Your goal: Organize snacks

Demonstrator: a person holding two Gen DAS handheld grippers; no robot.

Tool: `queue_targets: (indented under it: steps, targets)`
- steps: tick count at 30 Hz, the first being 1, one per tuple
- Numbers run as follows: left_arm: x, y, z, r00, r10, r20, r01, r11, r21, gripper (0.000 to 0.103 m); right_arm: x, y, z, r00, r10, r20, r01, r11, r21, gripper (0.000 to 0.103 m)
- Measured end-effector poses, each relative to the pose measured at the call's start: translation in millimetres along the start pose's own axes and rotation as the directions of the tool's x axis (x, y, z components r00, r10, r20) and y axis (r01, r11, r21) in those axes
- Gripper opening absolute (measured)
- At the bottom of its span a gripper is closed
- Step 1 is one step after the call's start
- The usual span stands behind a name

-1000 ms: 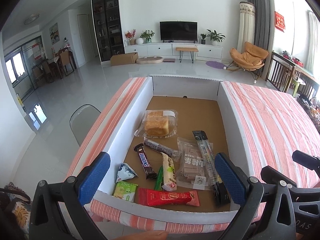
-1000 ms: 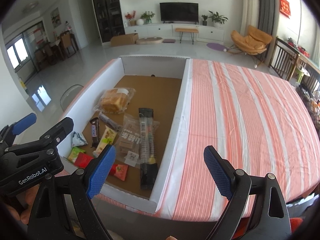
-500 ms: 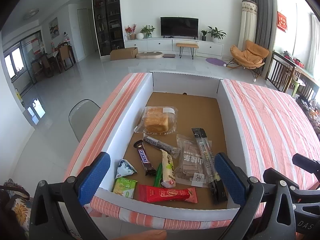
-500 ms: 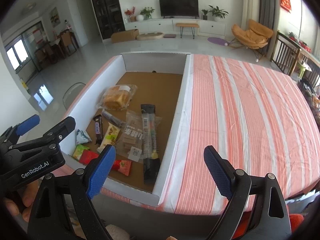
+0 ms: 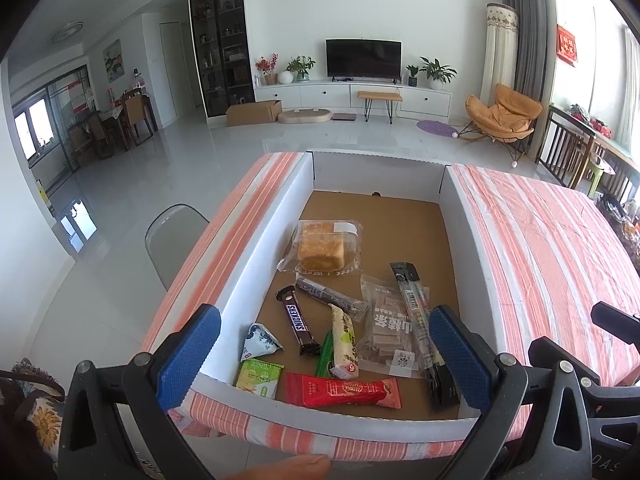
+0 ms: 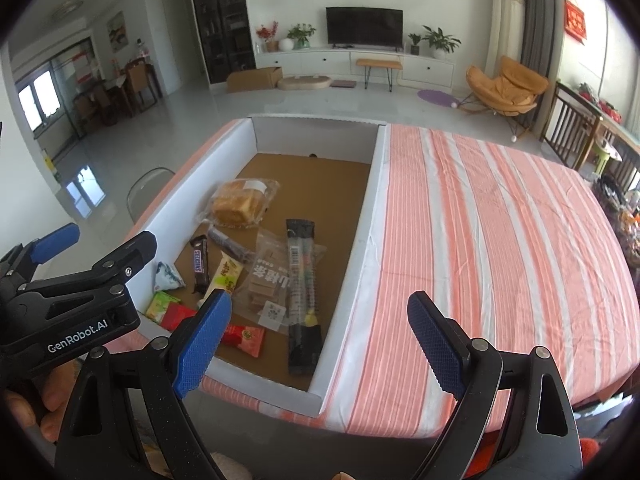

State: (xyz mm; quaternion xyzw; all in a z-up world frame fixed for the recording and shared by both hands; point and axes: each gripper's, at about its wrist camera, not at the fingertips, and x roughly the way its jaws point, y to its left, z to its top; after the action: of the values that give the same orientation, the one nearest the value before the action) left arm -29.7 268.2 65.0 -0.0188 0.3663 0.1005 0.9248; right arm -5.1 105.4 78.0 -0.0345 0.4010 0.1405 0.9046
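A shallow white cardboard box point(image 5: 248, 264) point(image 6: 356, 240) with a brown floor sits on the striped table and holds several snacks: bagged bread point(image 5: 322, 246) point(image 6: 236, 204), a Snickers bar point(image 5: 298, 326) point(image 6: 200, 266), a red packet point(image 5: 344, 390) point(image 6: 242, 336), a long black stick pack point(image 5: 420, 328) point(image 6: 302, 284), a clear cracker bag point(image 5: 390, 332), a green packet point(image 5: 258, 374). My left gripper point(image 5: 324, 360) is open and empty above the box's near edge. My right gripper point(image 6: 318, 344) is open and empty above the box's near right corner.
The orange-and-white striped tablecloth point(image 6: 480, 240) stretches to the right of the box. A grey chair point(image 5: 172, 236) stands at the table's left side. The left gripper's body point(image 6: 68, 304) shows at the left of the right wrist view.
Both grippers have drawn back and up slightly, so the box sits a little lower and farther in both views. Nothing in the box has moved.
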Motion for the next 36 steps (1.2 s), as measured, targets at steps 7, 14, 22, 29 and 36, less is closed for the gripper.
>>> queue_targets:
  steps: [7, 14, 22, 29, 36]
  targets:
    - [-2, 5, 3, 1.000, -0.004, 0.014, 0.004, 1.000, -0.027, 0.103, 5, 2, -1, 1.000, -0.003, -0.008, 0.003, 1.000, -0.010, 0.092]
    - [0, 3, 2, 1.000, 0.000, 0.006, 0.001, 1.000, -0.020, 0.103, 5, 2, -1, 1.000, -0.005, -0.003, 0.005, 1.000, -0.010, 0.092]
    - [11, 2, -8, 0.999, 0.013, -0.040, -0.014, 0.999, -0.035, 0.103, 7, -4, -4, 0.998, -0.054, 0.025, 0.054, 0.999, -0.004, 0.092]
    - [12, 6, -10, 0.999, 0.040, -0.024, -0.041, 0.999, -0.021, 0.103, 14, -1, -5, 0.998, -0.061, 0.022, 0.062, 0.998, -0.009, 0.092]
    - [13, 9, -10, 0.998, 0.064, -0.003, -0.064, 0.998, -0.018, 0.103, 16, 1, -5, 0.998, -0.063, 0.018, 0.063, 0.998, -0.017, 0.092]
